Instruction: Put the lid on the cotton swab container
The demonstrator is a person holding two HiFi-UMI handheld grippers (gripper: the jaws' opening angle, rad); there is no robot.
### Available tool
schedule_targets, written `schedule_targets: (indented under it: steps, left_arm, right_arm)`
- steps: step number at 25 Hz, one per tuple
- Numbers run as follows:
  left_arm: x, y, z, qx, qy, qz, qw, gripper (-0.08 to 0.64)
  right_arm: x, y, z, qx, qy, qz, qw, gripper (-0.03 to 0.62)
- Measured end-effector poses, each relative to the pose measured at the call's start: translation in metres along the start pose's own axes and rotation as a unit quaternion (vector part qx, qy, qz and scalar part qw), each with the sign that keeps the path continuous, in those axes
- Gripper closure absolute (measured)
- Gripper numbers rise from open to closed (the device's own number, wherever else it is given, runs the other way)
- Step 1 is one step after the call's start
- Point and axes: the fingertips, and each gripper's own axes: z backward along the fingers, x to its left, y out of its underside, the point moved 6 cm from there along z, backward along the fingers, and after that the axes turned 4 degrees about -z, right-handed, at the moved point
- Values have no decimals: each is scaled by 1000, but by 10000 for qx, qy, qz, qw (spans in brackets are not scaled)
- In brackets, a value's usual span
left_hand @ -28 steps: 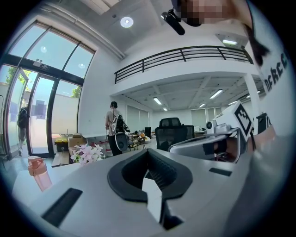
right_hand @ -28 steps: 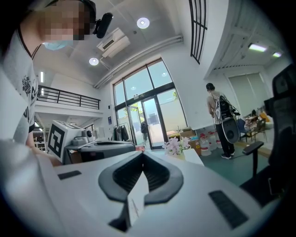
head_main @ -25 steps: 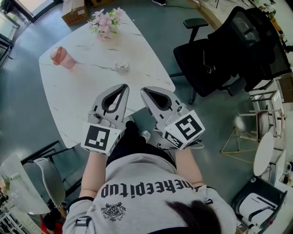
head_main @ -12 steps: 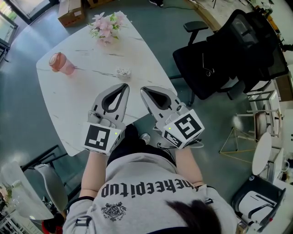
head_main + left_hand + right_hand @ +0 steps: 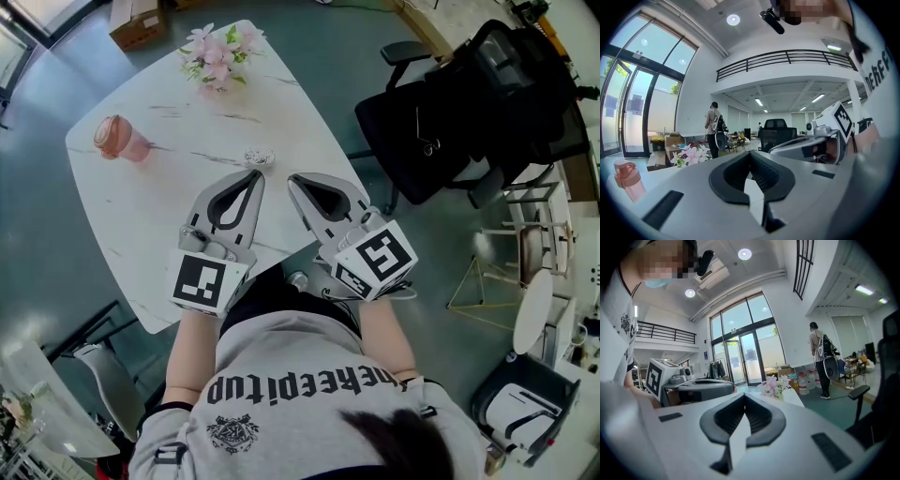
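- Jaws, head view: left gripper (image 5: 253, 178) and right gripper (image 5: 292, 181) both closed and empty over the table (image 5: 141, 216); cotton swab container (image 5: 258, 156) sits just beyond the left tips, lid indiscernible.
- Left gripper view: jaws together, nothing between.
- Right gripper view: same.
- Step, judged: approach. Next: open the jaws, locate the lid.

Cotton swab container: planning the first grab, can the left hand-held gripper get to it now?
Probably yes. The cotton swab container sits on the white table just ahead of the left hand-held gripper, nothing between; its shut jaws must open first.
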Motion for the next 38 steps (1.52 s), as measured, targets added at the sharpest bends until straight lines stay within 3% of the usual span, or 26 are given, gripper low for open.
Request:
schedule_targets:
  steps: [15,22,31,38]
  left_arm:
    - [48,21,-24,61,69,335,9994,545]
    - [52,24,-27,166,-109,353,9992,545]
    - [52,24,-34,279,-728,437,9960,545]
    - [50,25,-37,339,-1406,551,9879,545]
  right_arm:
    - [-19,6,-45,266,23,3,9996,578]
    - [-26,14,-54,430,-251,-61,9987,578]
    - [-47,20,-70,792,-826,54,9934,568]
    - [-65,30,-78,1192,-1393,210,9828,528]
